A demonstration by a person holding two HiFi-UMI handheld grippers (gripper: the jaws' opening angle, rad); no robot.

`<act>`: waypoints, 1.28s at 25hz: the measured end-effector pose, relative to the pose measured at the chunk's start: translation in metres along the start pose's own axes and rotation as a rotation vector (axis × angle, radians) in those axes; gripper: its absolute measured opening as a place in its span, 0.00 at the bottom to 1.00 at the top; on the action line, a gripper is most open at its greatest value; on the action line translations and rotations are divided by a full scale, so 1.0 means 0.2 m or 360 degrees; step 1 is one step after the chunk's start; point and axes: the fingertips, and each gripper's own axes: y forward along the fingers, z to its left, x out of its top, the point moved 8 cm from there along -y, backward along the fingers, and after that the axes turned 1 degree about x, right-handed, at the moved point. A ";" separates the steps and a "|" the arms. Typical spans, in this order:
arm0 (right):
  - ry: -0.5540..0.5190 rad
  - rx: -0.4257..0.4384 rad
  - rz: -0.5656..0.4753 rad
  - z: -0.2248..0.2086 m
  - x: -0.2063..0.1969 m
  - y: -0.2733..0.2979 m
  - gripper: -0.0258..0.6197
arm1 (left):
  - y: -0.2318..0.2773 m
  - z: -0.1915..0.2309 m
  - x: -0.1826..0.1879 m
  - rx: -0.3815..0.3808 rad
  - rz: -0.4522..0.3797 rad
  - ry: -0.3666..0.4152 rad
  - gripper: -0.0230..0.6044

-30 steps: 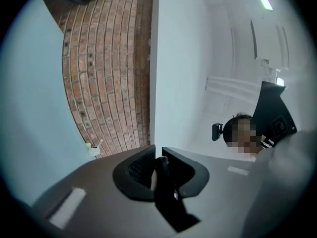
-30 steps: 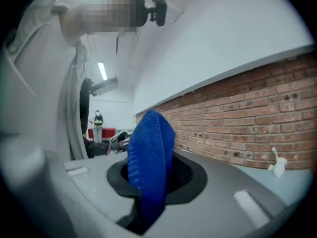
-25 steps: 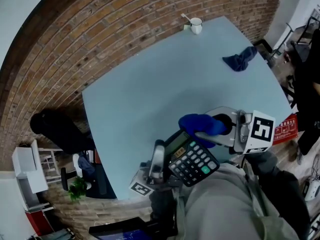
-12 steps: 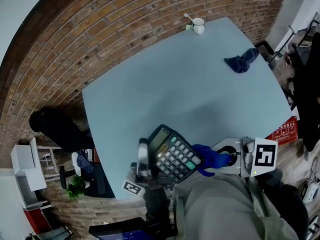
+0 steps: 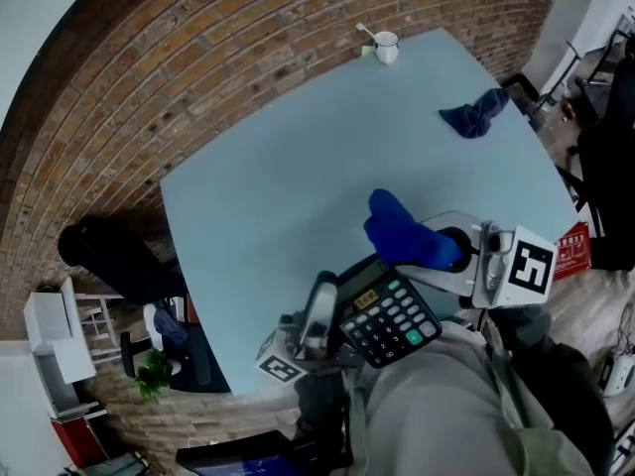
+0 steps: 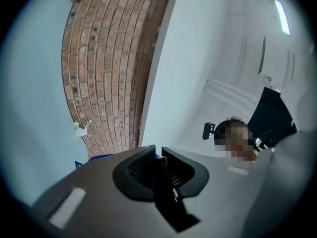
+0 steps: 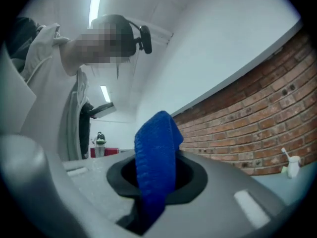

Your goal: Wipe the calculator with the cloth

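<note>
Clamping the calculator (image 5: 389, 315) by its left side, my left gripper (image 5: 327, 300) has its jaws pressed on the dark casing. The keys face up, above the table's (image 5: 278, 196) near edge and close to my chest. My right gripper (image 5: 448, 251) is closed on the blue cloth (image 5: 399, 234), which bunches out past the jaws just beside the calculator's display end; whether they touch I cannot tell. A darker cloth (image 5: 474, 115) lies by the table's right edge, and a white cup (image 5: 386, 48) stands at the far corner.
</note>
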 end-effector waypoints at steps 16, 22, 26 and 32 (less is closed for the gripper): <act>0.0122 0.0587 0.0376 0.50 -0.20 0.12 0.15 | -0.10 0.06 0.15 0.0341 -0.0454 0.0077 0.10; 0.0040 0.0733 0.0509 0.60 -0.26 0.22 0.15 | -0.10 0.06 0.13 0.0385 -0.0513 0.0096 0.10; 0.0010 0.0739 0.0569 0.63 -0.29 0.22 0.15 | -0.09 0.06 0.12 0.0367 -0.0499 0.0083 0.10; 0.0051 0.0405 0.0466 0.48 -0.25 0.11 0.15 | -0.10 0.05 0.12 0.0372 -0.0501 0.0101 0.10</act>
